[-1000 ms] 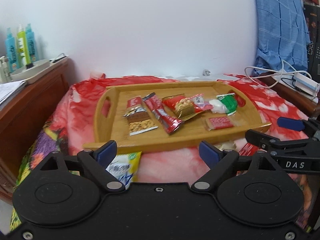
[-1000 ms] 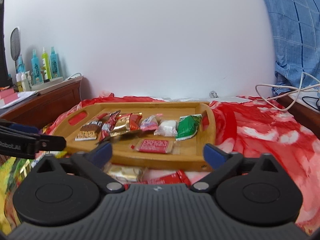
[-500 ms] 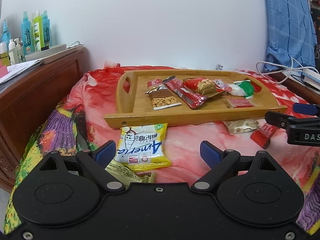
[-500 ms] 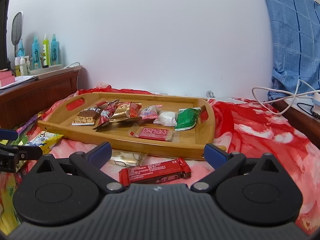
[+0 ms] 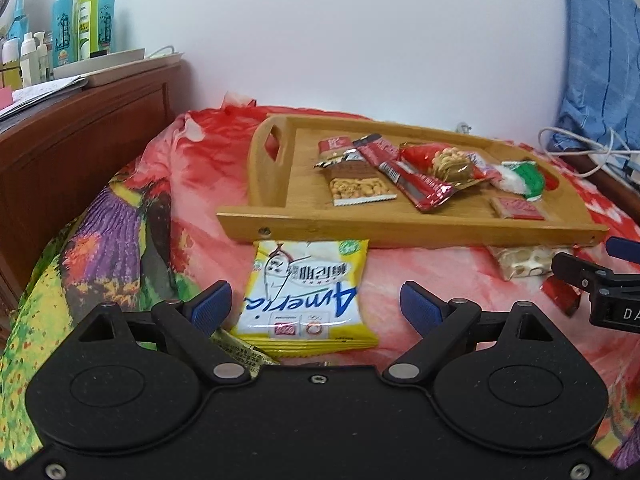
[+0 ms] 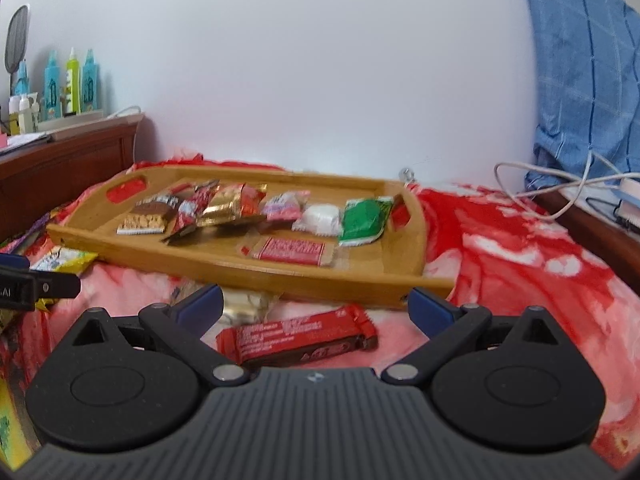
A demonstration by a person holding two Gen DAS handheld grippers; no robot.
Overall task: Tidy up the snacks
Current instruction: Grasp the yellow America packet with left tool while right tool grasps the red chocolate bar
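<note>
A red flowered bedspread (image 6: 500,240) covers the bed. On it sits a wooden tray (image 5: 276,224) holding a row of snack packets: a peanut bar (image 5: 360,189), a green packet (image 6: 362,220) and a flat red one (image 6: 294,250). Just before the tray lie a yellow bag (image 5: 308,300) and a red bar (image 6: 298,336). The left tongs (image 5: 316,304) gape wide around the bag; the right tongs (image 6: 316,306) gape wide over the bar.
</note>
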